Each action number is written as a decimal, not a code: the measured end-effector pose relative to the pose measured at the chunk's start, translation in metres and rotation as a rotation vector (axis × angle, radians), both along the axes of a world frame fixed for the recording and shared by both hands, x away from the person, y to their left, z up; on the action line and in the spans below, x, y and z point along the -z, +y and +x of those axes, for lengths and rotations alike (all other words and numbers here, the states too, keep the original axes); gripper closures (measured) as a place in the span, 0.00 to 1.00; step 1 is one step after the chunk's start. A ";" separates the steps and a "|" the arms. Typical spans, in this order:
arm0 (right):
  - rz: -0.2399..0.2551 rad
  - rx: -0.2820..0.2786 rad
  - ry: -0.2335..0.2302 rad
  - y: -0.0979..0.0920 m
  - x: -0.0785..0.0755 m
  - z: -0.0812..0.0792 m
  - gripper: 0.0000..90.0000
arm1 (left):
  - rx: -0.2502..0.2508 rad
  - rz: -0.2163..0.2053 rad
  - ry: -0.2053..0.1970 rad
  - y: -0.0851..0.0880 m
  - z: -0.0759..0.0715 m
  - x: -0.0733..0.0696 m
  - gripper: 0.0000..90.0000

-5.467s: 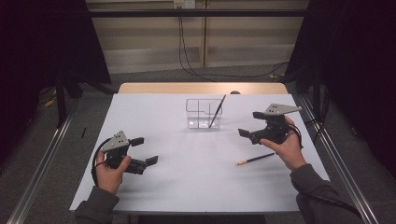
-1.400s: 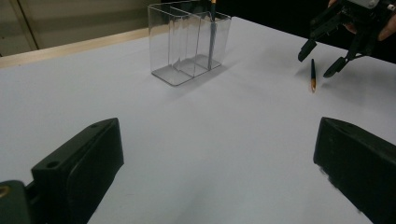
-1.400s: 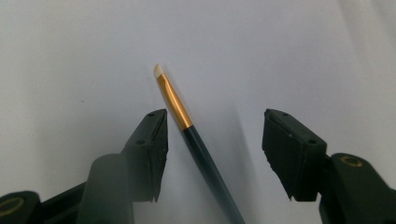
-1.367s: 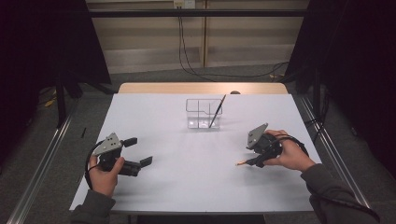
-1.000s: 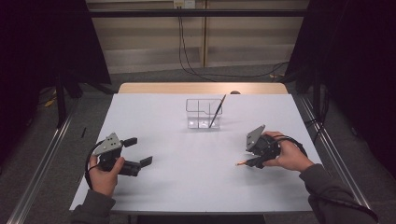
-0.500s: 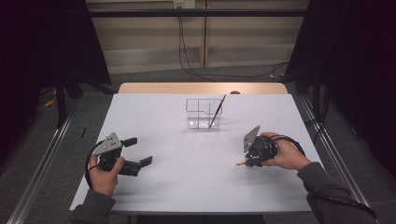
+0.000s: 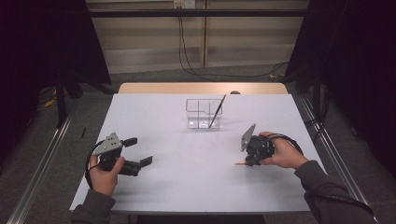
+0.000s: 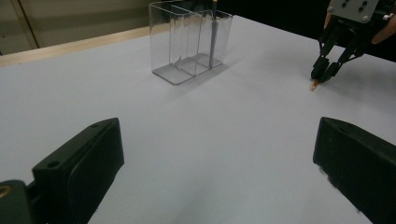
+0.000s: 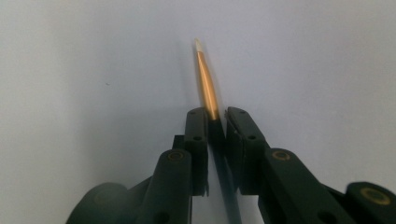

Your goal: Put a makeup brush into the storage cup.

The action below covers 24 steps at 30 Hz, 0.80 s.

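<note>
An orange pencil (image 9: 208,84) lies on the white table, its pale tip pointing away from my right gripper (image 9: 215,114). The jaws have just been closing and now pinch the pencil's shaft between them. In the high view the right gripper (image 7: 250,161) points down at the table's right side, with a short end of the pencil (image 7: 240,163) sticking out to its left. The left gripper view shows that gripper (image 8: 324,74) far off, over the pencil tip (image 8: 314,85). My left gripper (image 7: 140,150) rests open at the left, nothing between its jaws (image 8: 219,140).
A clear plastic organiser (image 7: 204,113) with compartments stands at the table's middle back, a dark pen (image 7: 217,112) leaning in its right compartment. It also appears ahead in the left gripper view (image 8: 189,42). The white tabletop (image 7: 187,186) spreads between the two hands.
The right gripper came down from above the table onto the pencil, tipped downward, and its jaws closed around the shaft. The left gripper has stayed in place, open.
</note>
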State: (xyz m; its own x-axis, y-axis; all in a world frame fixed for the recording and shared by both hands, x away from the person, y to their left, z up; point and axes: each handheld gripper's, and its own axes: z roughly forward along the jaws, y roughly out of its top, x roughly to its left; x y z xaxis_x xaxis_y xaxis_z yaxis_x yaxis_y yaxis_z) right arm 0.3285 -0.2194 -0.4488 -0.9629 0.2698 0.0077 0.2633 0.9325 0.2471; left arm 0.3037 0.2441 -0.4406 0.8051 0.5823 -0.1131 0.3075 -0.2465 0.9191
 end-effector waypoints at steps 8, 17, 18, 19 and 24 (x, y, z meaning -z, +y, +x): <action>-0.013 0.060 0.022 0.002 0.000 0.003 0.87 | 0.005 0.006 -0.002 0.000 0.000 0.000 0.02; -0.031 0.091 0.040 0.005 0.000 0.005 0.88 | 0.004 0.008 -0.004 0.000 0.001 -0.001 0.02; -0.028 0.097 0.039 0.005 0.000 0.005 0.88 | 0.011 -0.001 -0.003 0.000 0.001 0.000 0.02; -0.024 0.105 0.045 0.004 0.000 0.005 0.88 | 0.020 -0.009 -0.003 0.000 0.002 0.000 0.02; -0.022 0.142 0.055 0.004 0.000 0.004 0.90 | 0.014 -0.004 -0.006 0.001 0.001 0.000 0.02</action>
State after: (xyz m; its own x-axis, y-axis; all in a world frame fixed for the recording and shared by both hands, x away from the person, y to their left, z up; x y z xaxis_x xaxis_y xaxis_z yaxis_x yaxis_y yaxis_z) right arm 0.3329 -0.2156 -0.4484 -0.9132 0.4042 0.0520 0.4057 0.8898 0.2090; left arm 0.3052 0.2446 -0.4409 0.8137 0.5705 -0.1110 0.2987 -0.2467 0.9219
